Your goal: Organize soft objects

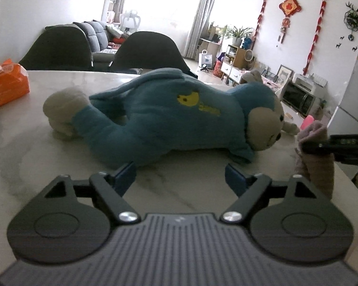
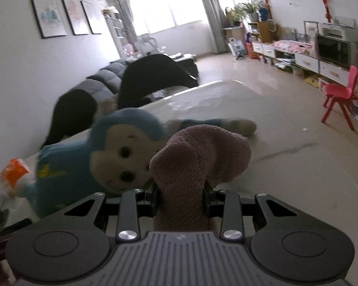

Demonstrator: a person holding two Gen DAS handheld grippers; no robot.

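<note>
Right gripper (image 2: 181, 199) jaws clamped on one pink towel (image 2: 200, 157), left gripper (image 1: 181, 177) jaws spread before one blue plush monkey (image 1: 164, 116).

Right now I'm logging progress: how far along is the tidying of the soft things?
Nothing looks put away yet. In hand: the right tool is shut on the pink towel. Left: the blue plush monkey lies on the marble table, before the open left tool.

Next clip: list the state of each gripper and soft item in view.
Left gripper: open, empty, facing the toy.
Right gripper: shut on the pink towel.
Blue monkey plush: lying on its side on the marble table, ungripped.
Orange packet: resting on table.
</note>
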